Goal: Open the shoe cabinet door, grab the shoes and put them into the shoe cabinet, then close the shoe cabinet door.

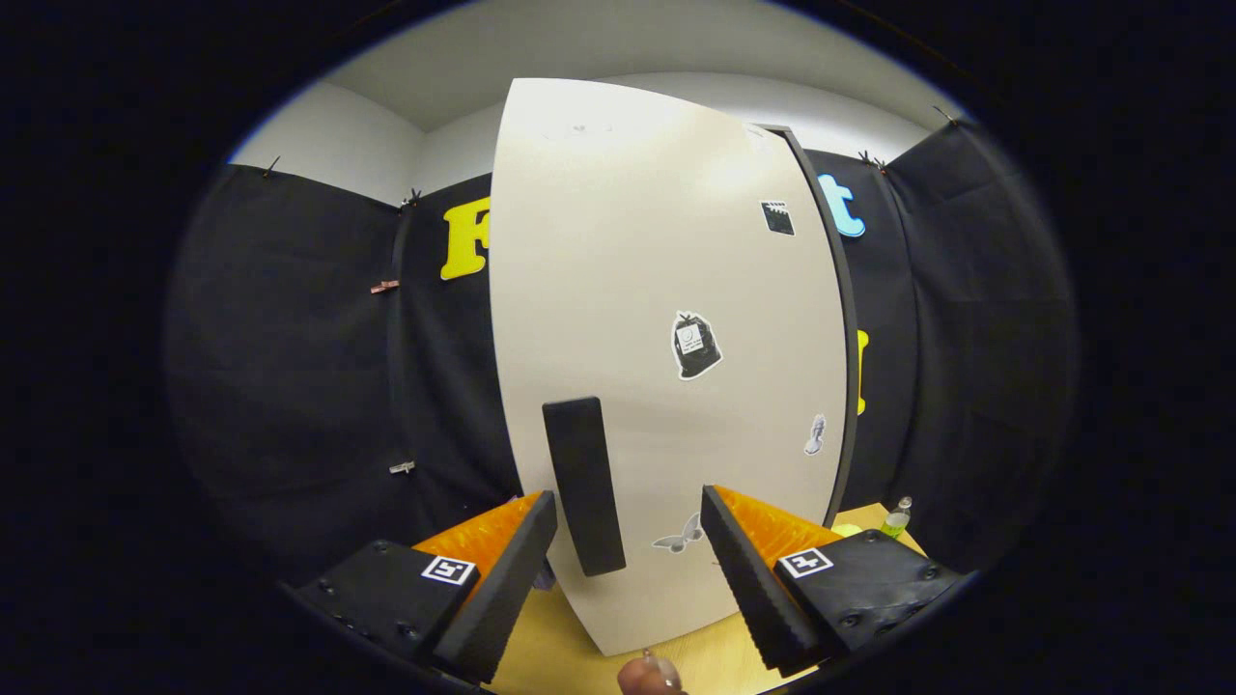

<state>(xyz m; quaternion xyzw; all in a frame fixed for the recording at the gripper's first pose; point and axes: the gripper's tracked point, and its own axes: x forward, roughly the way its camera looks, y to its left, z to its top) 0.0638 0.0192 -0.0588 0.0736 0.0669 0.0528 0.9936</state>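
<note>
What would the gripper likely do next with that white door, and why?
Probably ease forward and left so the open gripper straddles the black handle, then close. The white door looks shut, and the handle stands just ahead, nearer the left finger, not yet between both.

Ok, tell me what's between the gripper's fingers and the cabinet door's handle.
Nothing: in the gripper view the open gripper faces the cabinet door, and the black handle hangs between the fingertips, nearer the left finger, untouched.

No readable text on anything
</note>
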